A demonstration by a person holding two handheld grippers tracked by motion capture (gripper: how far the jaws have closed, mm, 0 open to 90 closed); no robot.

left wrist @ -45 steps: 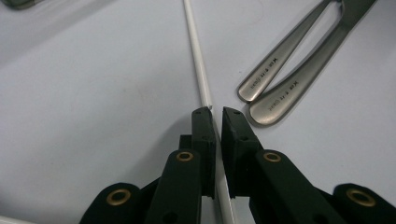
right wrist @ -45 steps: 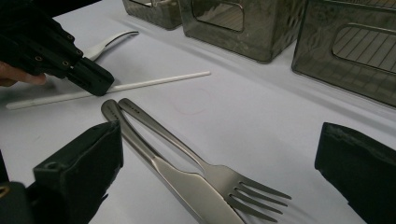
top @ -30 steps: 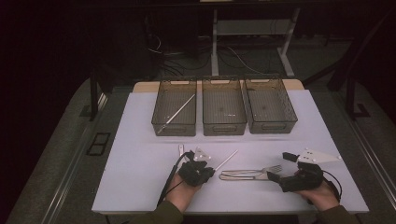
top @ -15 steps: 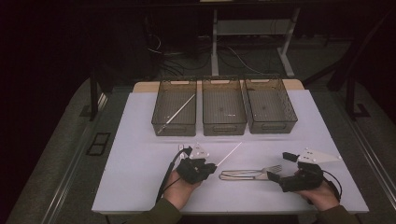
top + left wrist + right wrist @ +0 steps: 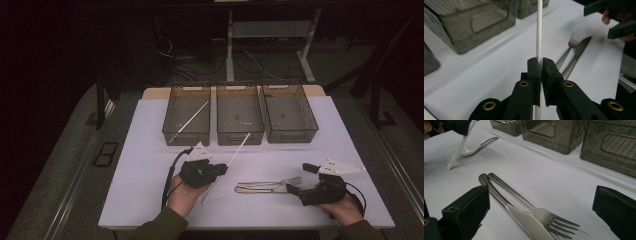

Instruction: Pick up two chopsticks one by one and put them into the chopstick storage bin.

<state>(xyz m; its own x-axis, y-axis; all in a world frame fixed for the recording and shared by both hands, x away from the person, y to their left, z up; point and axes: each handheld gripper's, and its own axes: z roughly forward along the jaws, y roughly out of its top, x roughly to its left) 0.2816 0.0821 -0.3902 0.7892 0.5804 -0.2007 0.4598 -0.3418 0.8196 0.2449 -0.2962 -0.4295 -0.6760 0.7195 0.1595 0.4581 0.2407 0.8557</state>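
My left gripper (image 5: pixel 220 169) is shut on a long white stick (image 5: pixel 239 148) near its middle. The stick slants, its far end raised toward the middle bin (image 5: pixel 239 114) and its near end low by the table. In the left gripper view the jaws (image 5: pixel 540 62) pinch the stick (image 5: pixel 539 30), which runs straight up between them. A steel fork (image 5: pixel 280 182) and knife (image 5: pixel 260 189) lie side by side to the right. My right gripper (image 5: pixel 296 189) rests at their tips, open, with the fork (image 5: pixel 544 213) and knife (image 5: pixel 506 207) between its wide jaws, untouched.
Three grey mesh bins stand in a row at the back; the left bin (image 5: pixel 187 115) holds another white stick (image 5: pixel 190 121), and the right bin (image 5: pixel 289 112) looks bare. A spoon (image 5: pixel 479 143) lies beyond the held stick. White table cover (image 5: pixel 145 165) spreads to the left.
My left gripper has risen with the white stick, and the stick's far end has swung up toward the middle bin. The right gripper, fork and knife have stayed put.
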